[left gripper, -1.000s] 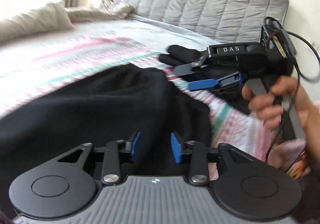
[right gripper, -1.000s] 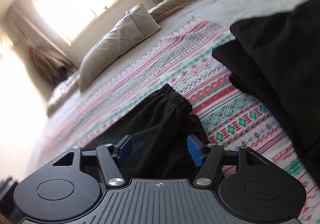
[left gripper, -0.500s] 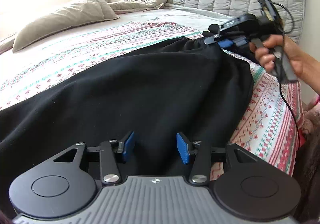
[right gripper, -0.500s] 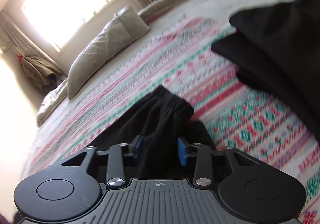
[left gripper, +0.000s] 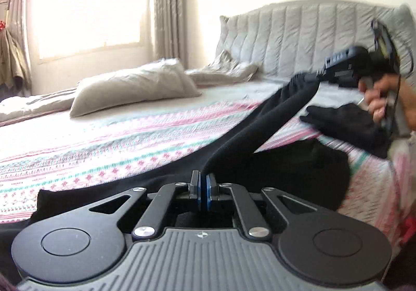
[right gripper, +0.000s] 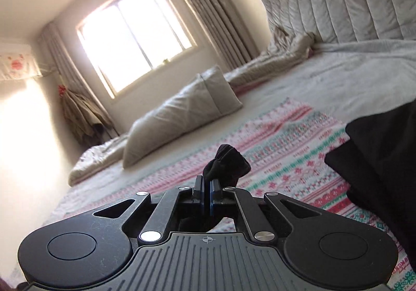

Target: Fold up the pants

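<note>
Bed (left gripper: 130, 140) | left gripper (left gripper: 202, 188) jaws clamp black pants (left gripper: 260, 129) | right gripper (right gripper: 207, 196) jaws clamp pants

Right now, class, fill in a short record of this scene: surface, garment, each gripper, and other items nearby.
surface: bed with patterned blanket
garment: black pants, stretched between both grippers, partly lifted off the bed
left gripper: shut on the pants fabric
right gripper: shut on a bunched end of the pants
other items: grey pillow, second black garment lying near the right hand, padded headboard
</note>
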